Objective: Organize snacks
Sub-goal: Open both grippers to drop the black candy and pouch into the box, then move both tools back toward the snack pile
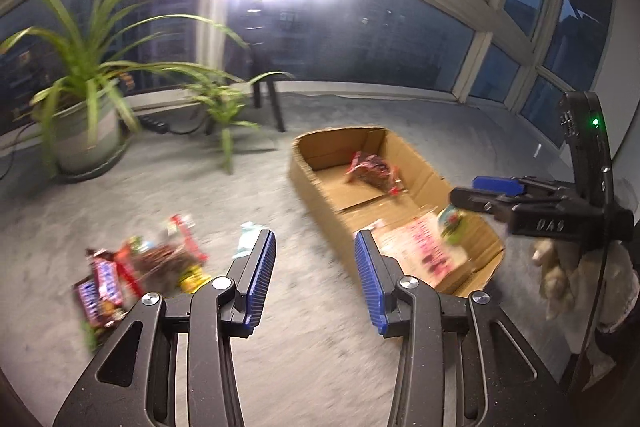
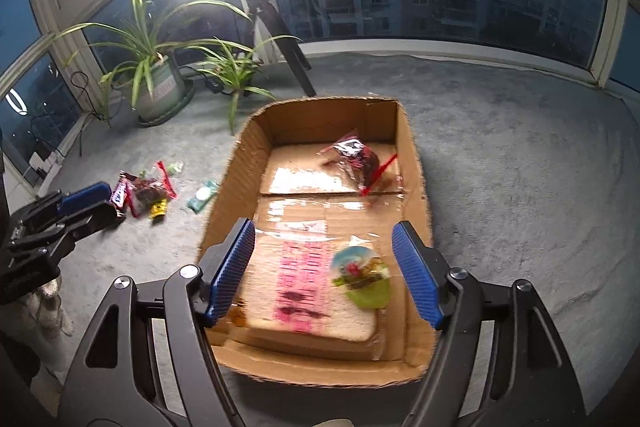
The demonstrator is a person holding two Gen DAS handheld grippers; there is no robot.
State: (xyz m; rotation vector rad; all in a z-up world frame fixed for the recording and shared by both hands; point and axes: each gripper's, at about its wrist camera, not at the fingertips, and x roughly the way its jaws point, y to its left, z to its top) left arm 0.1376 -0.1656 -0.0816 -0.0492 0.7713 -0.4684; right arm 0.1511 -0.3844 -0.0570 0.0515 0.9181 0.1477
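Note:
An open cardboard box (image 2: 236,171) (image 1: 316,195) sits on the grey carpet. Inside lie a clear bag of dark red snacks (image 2: 358,159) (image 1: 370,169), a wrapped bread slice with pink print (image 2: 304,291) (image 1: 428,247) and a green jelly cup (image 2: 362,279) (image 1: 452,223). My right gripper (image 2: 326,271) (image 1: 480,193) hangs open over the bread and cup, nothing between its pads. A pile of snack packets (image 1: 136,267) (image 2: 142,193) and a pale green packet (image 2: 202,197) (image 1: 248,239) lie left of the box. My left gripper (image 1: 316,267) is open over bare carpet between pile and box.
A large potted plant (image 1: 80,115) (image 2: 156,83) and a smaller plant (image 1: 222,107) (image 2: 234,75) stand at the back left by the windows. A bright lamp on a tripod (image 2: 280,39) stands behind the box. A gloved hand (image 1: 560,275) holds the right gripper.

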